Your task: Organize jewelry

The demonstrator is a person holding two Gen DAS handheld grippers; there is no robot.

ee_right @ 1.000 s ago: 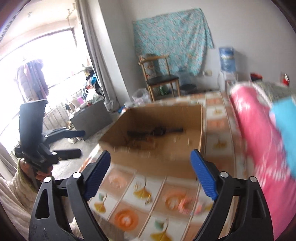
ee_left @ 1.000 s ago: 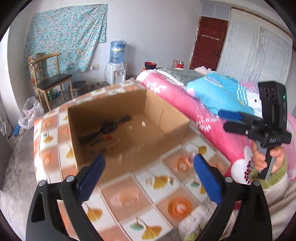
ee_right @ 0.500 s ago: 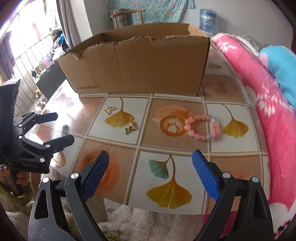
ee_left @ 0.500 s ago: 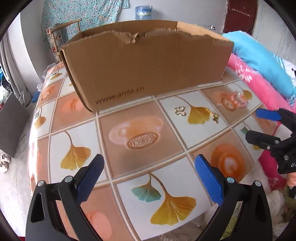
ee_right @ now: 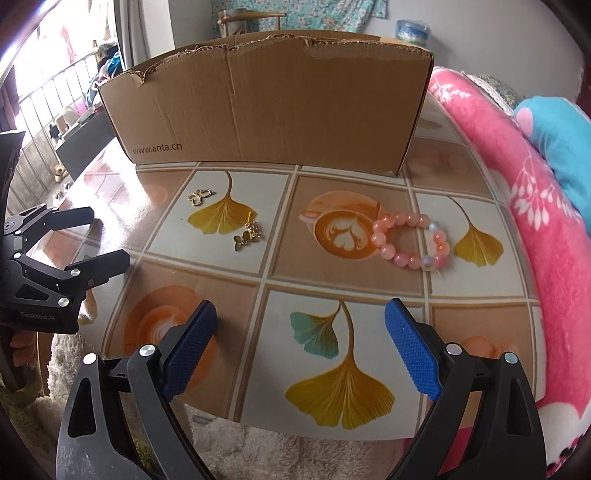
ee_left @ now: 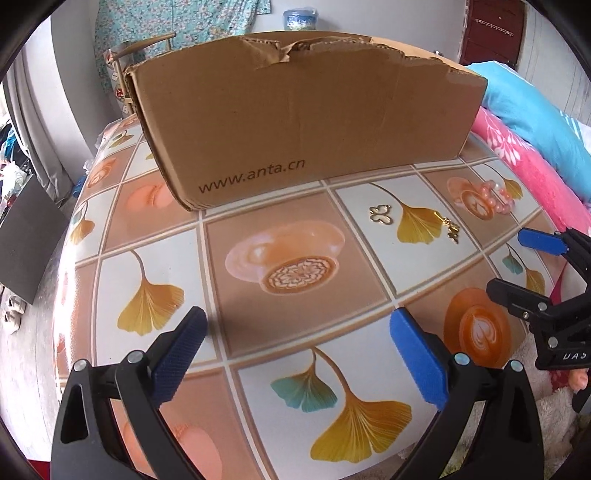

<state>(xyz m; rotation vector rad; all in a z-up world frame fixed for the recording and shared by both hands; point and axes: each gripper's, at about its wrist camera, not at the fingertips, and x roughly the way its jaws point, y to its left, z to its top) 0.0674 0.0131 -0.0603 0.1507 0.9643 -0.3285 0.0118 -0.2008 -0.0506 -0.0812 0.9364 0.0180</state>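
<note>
A pink bead bracelet (ee_right: 402, 260) lies on the patterned table (ee_right: 343, 369), to the right in front of a cardboard box (ee_right: 269, 103). A gold butterfly charm (ee_right: 201, 195) and a small gold earring (ee_right: 249, 236) lie further left. My right gripper (ee_right: 300, 305) hovers low over the near table edge; its jaws are opening with nothing between them. My left gripper (ee_left: 296, 314) is open and empty, left of the jewelry. The left wrist view shows the butterfly charm (ee_left: 380, 214), earring (ee_left: 451, 229), bracelet (ee_left: 493, 197), box (ee_left: 306, 110) and right gripper (ee_left: 506, 260). The box's inside is hidden.
A pink blanket (ee_right: 517, 221) with a blue pillow (ee_right: 561, 140) borders the table's right side. White fluffy fabric (ee_right: 295, 454) lies at the near edge. A wooden chair (ee_right: 251, 16) and a water bottle (ee_right: 412, 31) stand behind the box.
Both grippers have dropped from above the box to just over the near table, tilting downward. The box's inside has gone out of sight and the jewelry has come into view.
</note>
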